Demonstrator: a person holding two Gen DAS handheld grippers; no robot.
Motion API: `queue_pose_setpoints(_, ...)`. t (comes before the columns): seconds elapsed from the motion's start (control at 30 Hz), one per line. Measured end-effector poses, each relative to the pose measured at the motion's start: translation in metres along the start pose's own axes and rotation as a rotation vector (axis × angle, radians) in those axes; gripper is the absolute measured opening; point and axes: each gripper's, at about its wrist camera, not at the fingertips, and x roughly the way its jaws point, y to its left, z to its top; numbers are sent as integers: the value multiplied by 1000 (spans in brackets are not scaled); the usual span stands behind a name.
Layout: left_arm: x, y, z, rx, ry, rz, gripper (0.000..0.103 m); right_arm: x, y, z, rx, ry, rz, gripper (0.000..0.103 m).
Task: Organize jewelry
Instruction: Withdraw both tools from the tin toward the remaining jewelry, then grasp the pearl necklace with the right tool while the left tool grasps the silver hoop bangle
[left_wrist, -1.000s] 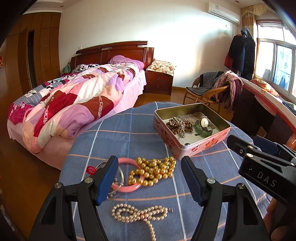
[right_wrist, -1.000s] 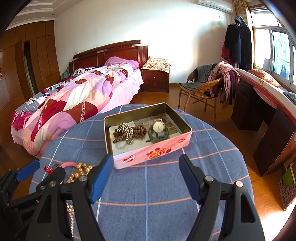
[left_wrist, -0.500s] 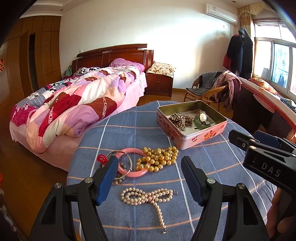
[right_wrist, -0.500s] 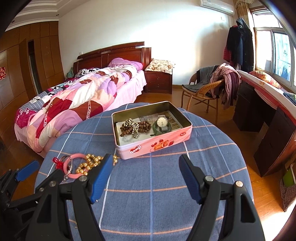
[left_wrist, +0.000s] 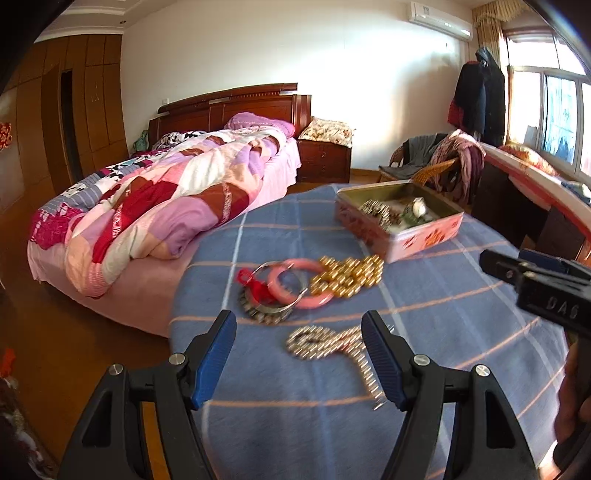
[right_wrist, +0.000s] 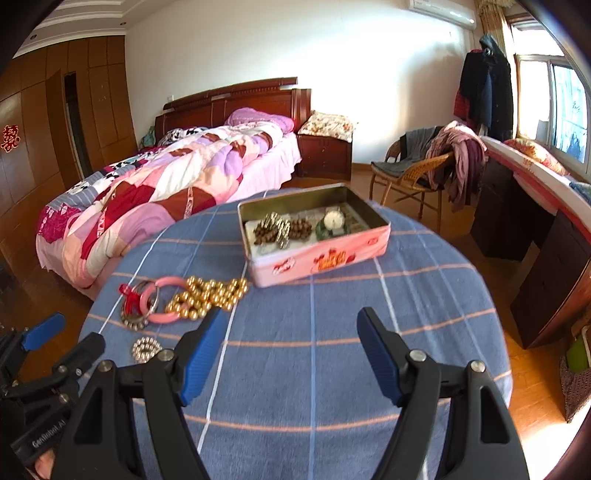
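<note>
A pink tin box (left_wrist: 402, 242) (right_wrist: 317, 258) stands open on the round table, holding brown beads (right_wrist: 299, 229), a silver bead string (right_wrist: 277, 227) and a watch (right_wrist: 333, 221). On the cloth lie a gold bead necklace (left_wrist: 347, 277) (right_wrist: 207, 295), a pink bangle (left_wrist: 299, 284) (right_wrist: 160, 301) with a silver ring and red tag, and a white pearl necklace (left_wrist: 325, 341) (right_wrist: 146, 348). My left gripper (left_wrist: 299, 354) is open above the pearl necklace. My right gripper (right_wrist: 291, 349) is open over bare cloth, in front of the tin.
The table has a blue checked cloth (right_wrist: 332, 332). A bed with a patchwork quilt (left_wrist: 166, 199) stands behind on the left. A wicker chair with clothes (right_wrist: 424, 173) and a dark desk (right_wrist: 535, 221) stand on the right. The table edge drops to wooden floor.
Both grippers have drawn back and risen from the table; the jewelry and tin look smaller and farther. Both stay open and empty. Nothing on the table has moved.
</note>
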Motion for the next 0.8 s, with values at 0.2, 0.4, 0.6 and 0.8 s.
queue_pose_setpoints(0.2, 4, 23, -23, -4, 60, 23, 70, 17, 13, -15, -14, 90, 102, 64)
queue_pose_setpoints(0.4, 8, 33, -24, -6, 72, 32, 70, 35, 45, -20, -90, 124, 187, 64)
queue_pose_setpoints(0.6, 14, 44, -15, 15, 75, 57, 70, 66, 88, -15, -227, 186, 261, 65)
queue_pose_setpoints(0.8, 24, 72, -3, -58, 99, 72, 70, 97, 119, -22, -356, 269, 288, 66)
